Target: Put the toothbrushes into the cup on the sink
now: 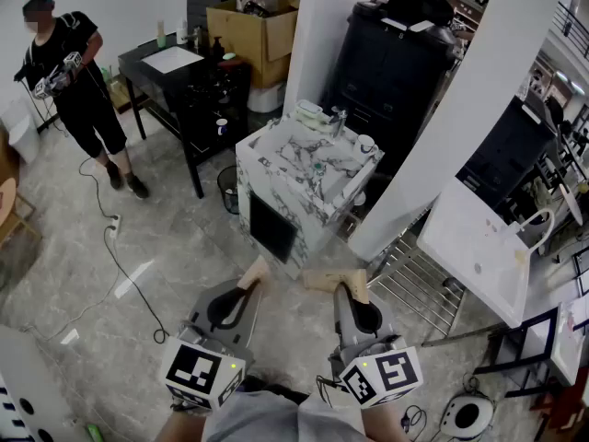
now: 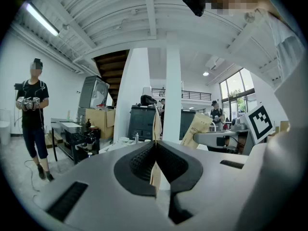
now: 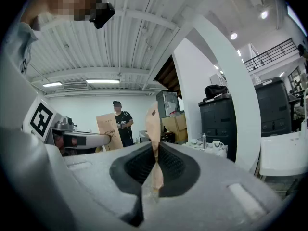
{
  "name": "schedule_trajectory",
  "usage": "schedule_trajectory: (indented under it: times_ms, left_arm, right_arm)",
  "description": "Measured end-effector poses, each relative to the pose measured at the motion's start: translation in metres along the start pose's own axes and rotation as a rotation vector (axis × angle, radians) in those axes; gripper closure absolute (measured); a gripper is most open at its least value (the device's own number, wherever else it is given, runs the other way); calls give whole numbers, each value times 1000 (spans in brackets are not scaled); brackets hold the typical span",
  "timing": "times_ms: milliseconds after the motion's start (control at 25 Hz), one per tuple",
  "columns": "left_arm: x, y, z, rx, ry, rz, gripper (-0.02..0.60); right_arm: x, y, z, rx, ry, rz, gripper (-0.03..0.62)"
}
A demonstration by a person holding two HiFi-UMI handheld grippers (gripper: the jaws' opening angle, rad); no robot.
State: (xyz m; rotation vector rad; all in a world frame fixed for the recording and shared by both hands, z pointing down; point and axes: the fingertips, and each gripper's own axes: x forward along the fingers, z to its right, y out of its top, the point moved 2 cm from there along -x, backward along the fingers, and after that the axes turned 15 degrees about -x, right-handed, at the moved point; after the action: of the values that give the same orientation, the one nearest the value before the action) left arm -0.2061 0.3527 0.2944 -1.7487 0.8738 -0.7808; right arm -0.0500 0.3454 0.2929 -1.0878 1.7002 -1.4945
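Grey marble floor fills the room ahead of me. The marble sink unit (image 1: 276,159) stands well apart from both grippers, with a white cup (image 1: 366,144) near its far right corner. My left gripper (image 1: 244,288) is clamped on a brown paper toothbrush packet (image 1: 258,270). My right gripper (image 1: 339,291) pinches a second packet (image 1: 322,279). A person (image 1: 74,81) stands far left.
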Motion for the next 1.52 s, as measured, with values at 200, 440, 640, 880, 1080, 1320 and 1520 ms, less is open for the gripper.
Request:
schedule_trajectory:
  times_ms: [200,440,640,880,1080,1320,1520]
  left_arm:
    - [1,-2,0,0,-9,-4,572]
    - [5,-2,2,1,-14,-1,572]
    - [5,-1,2,0,-18,-2,572]
    - [6,-3,3,-2,-30,-12,572]
    - [9,0,6,3,-42,-8,572]
    - [6,2,-2,0,-51,-5,572]
    - [4,4,-9,-1,-70,-5,572]
  right_arm:
    - [0,-1,0,-1,-3,2,586]
    - [1,-2,2,-1,-5,2,586]
    - [0,-1,3,1,-11,0,586]
    - [-1,-1,3,7,-21,0,586]
    - [-2,0,6,9,-31,-4,585]
    - [2,3,0,7,-45,-5,585]
    - [4,6,-6,8,-65,-1,586]
